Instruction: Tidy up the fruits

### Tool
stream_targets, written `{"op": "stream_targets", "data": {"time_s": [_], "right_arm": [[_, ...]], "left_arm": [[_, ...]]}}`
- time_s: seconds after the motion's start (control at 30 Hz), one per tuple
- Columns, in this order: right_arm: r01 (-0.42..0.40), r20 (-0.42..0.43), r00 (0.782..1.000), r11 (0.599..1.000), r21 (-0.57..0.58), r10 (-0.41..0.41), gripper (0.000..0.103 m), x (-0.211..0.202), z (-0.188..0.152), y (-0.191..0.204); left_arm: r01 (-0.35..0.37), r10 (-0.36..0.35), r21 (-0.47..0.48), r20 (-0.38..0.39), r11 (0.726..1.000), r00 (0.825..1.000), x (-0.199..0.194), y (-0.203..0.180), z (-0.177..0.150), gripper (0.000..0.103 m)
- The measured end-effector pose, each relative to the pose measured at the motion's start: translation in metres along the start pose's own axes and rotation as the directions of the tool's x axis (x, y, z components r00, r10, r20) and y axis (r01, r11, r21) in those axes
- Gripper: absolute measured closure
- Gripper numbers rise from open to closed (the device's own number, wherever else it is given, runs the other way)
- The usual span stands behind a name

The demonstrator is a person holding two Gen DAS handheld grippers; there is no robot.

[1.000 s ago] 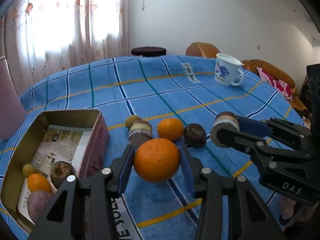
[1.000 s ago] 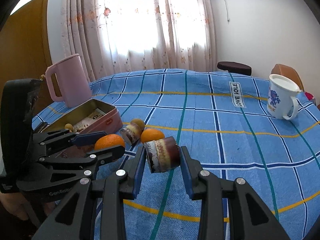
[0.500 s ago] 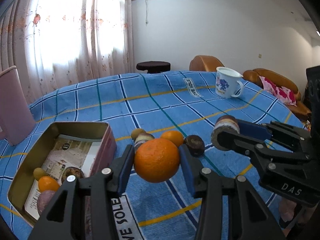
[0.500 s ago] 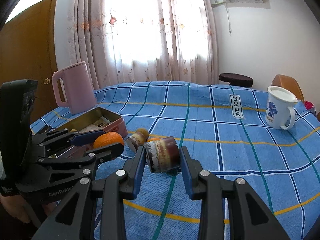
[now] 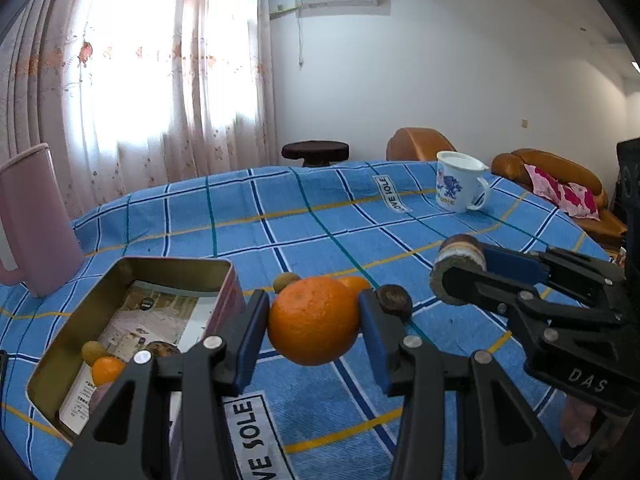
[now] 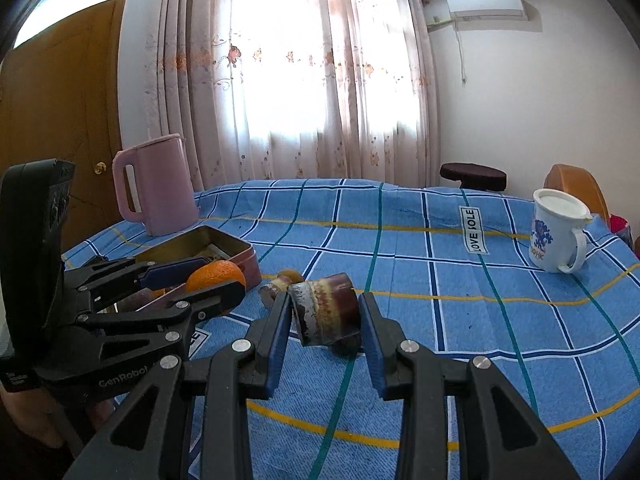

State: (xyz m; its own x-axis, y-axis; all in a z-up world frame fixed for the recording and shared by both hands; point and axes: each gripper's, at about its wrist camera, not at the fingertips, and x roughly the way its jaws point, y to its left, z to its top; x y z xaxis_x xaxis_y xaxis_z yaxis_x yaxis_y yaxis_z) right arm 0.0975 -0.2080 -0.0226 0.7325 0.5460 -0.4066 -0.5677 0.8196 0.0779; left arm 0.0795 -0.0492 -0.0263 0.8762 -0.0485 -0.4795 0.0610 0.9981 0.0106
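Note:
My left gripper [image 5: 314,320] is shut on a large orange [image 5: 314,322] and holds it above the blue checked tablecloth, just right of the open metal tin [image 5: 224,280]. The tin holds a small orange [image 5: 106,370], a yellow-green fruit [image 5: 93,352] and a dark fruit [image 5: 160,348]. My right gripper [image 6: 324,314] is shut on a brown-and-cream sugarcane piece [image 6: 324,314], also raised; it shows in the left wrist view [image 5: 460,258]. On the cloth lie a small orange [image 5: 354,282], a dark round fruit [image 5: 394,300] and a yellow-green fruit [image 5: 286,280].
A pink kettle [image 6: 154,184] stands behind the tin at the left. A white mug with a blue print [image 6: 558,230] stands at the far right. Beyond the table are a dark stool [image 6: 474,170] and brown sofas [image 5: 560,184].
Both grippers have risen and tilted up with their loads still held. The table and fruits now sit lower in both views, and more of the room shows.

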Motion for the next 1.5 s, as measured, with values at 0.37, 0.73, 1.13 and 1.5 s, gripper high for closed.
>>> {"op": "stream_targets", "data": {"time_s": [0.37,0.73,1.13,1.5], "right_arm": [[0.003,0.05,0.999,1.0,-0.019,-0.002,0.067,-0.008,0.0,0.004],[0.008,0.086,0.996,0.999,-0.034,-0.005,0.067,-0.014,-0.001,0.007],[0.027,0.135,0.991,0.998,-0.063,-0.019,0.067,-0.025,-0.002,0.014],[0.028,0.115,0.993,0.997,-0.078,-0.019,0.067,-0.017,0.0,0.019]], "left_arm": [[-0.018,0.019,-0.006,0.052,1.0,0.998,-0.011,0.0,-0.001,0.056],[-0.036,0.036,-0.009,0.107,0.999,0.994,-0.021,0.0,-0.002,0.056],[-0.052,0.051,0.003,0.171,0.999,0.984,-0.034,-0.003,-0.005,0.056],[-0.038,0.041,-0.023,0.152,0.999,0.988,-0.034,0.008,-0.006,0.056]]}}
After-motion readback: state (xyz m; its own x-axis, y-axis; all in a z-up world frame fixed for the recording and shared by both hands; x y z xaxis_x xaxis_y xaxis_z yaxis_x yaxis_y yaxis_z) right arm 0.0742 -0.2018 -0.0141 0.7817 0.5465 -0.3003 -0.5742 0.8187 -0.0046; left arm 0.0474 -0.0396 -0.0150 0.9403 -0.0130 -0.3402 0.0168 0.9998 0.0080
